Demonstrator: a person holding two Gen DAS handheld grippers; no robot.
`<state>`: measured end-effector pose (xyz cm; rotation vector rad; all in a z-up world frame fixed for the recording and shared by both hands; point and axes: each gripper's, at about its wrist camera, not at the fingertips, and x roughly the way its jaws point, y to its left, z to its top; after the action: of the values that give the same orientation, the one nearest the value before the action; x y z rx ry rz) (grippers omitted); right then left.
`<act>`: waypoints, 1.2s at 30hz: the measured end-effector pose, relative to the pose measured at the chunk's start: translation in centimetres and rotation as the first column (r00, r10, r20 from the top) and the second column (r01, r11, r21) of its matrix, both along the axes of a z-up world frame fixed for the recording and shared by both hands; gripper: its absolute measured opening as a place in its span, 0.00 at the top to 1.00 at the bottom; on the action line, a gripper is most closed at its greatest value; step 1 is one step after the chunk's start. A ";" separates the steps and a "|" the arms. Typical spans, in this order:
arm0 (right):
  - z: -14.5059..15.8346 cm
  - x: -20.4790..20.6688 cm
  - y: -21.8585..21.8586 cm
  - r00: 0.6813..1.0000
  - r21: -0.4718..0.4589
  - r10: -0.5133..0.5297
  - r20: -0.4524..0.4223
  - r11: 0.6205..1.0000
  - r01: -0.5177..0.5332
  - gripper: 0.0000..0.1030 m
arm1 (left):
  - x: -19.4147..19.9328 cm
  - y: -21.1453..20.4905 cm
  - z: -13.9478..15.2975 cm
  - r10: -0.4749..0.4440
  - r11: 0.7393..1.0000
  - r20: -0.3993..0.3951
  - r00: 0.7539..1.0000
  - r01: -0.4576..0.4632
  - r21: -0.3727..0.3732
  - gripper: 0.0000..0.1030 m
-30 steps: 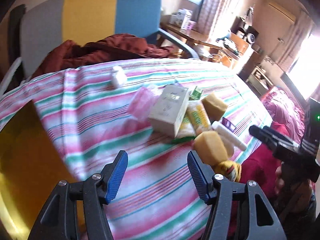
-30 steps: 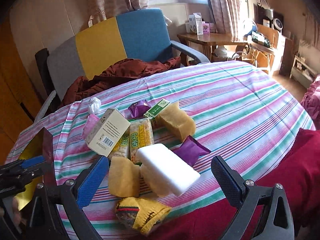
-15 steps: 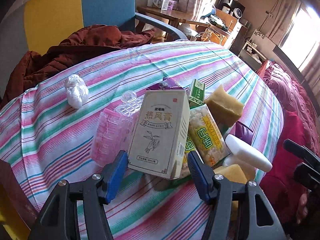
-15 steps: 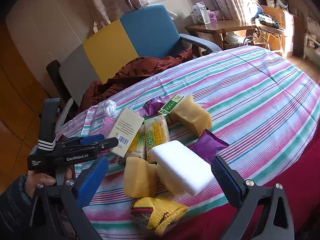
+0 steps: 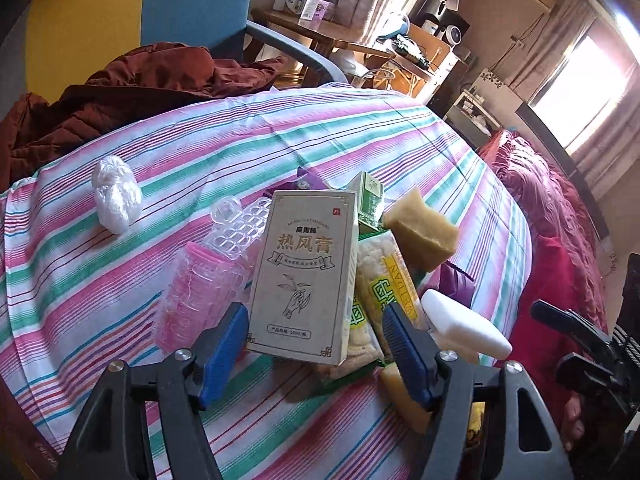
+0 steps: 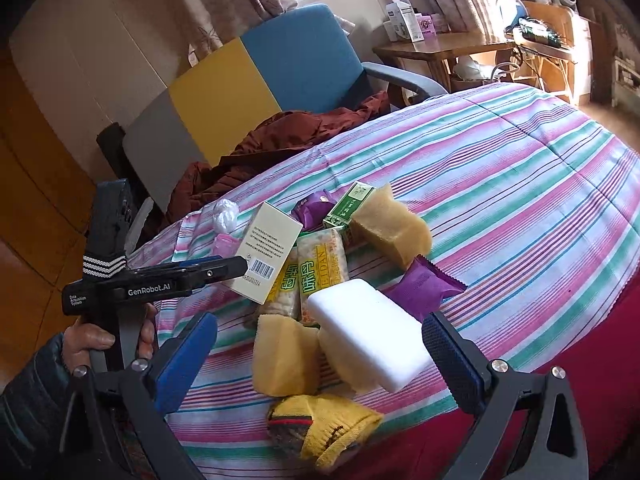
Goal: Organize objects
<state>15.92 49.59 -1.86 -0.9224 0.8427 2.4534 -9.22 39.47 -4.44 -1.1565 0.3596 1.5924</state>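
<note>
Left tool (image 5: 314, 334) has closed in on the beige ointment box (image 5: 306, 276) since the earlier frame; its fingers now straddle the box's near end, apart, not yet clamped. Box leans on the snack packets (image 5: 384, 280) mid-pile on the striped tabletop (image 5: 120, 264). Pink roller pack (image 5: 200, 284) crowds the left finger. Right tool (image 6: 320, 348) hovers apart over the white block (image 6: 368, 332).

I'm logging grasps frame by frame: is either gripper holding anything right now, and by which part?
Nothing is held. The left gripper is open around the near end of the beige box; the right gripper is open too.
</note>
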 end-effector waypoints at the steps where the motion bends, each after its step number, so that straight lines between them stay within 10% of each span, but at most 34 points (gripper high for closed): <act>1: 0.0 0.0 0.1 1.000 -0.001 -0.002 0.000 1.000 0.002 0.00 | 0.1 0.4 0.0 -0.006 1.000 -0.020 1.000 0.006 -0.012 0.30; 14: -0.1 0.1 0.4 1.000 -0.030 -0.005 -0.013 1.000 0.005 0.00 | 0.1 4.6 -1.4 -0.044 0.994 -0.141 0.989 0.029 -0.102 0.33; 36: -1.2 0.3 1.6 0.999 -0.124 -0.039 0.005 0.992 0.039 0.00 | 5.4 -2.4 -0.5 0.002 0.999 -0.176 0.984 -0.011 -0.050 0.43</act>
<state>16.20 51.24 -3.01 -0.9424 1.0125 2.3885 -3.77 37.10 -4.89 -1.0583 0.5142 1.7051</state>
